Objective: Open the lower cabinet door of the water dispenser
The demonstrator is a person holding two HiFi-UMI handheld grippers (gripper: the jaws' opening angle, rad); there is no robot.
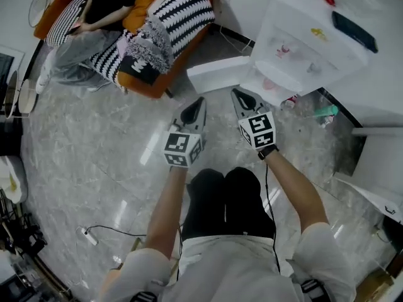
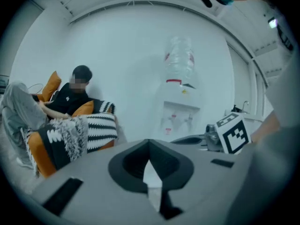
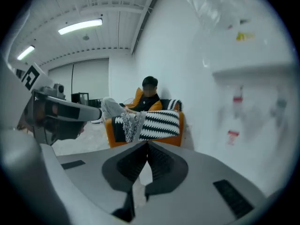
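Observation:
The white water dispenser (image 1: 296, 49) stands at the upper right of the head view, with a clear bottle (image 2: 179, 57) on top. From its base a white panel (image 1: 217, 73) juts out to the left, seemingly the lower door swung outward. My left gripper (image 1: 199, 102) and right gripper (image 1: 237, 94) hang side by side above the marble floor, short of the dispenser, both empty with jaws together. In the left gripper view the dispenser (image 2: 180, 104) is ahead, its lower part hidden behind the gripper (image 2: 149, 142). In the right gripper view the dispenser (image 3: 248, 93) is blurred, close on the right of the gripper (image 3: 147, 144).
A person sits on an orange sofa (image 1: 157, 83) with a black-and-white striped blanket (image 1: 182, 11) at the upper left. A cable with a plug (image 1: 91, 234) lies on the floor. A green bottle (image 1: 326, 112) and a white counter (image 1: 378, 99) are right of the dispenser.

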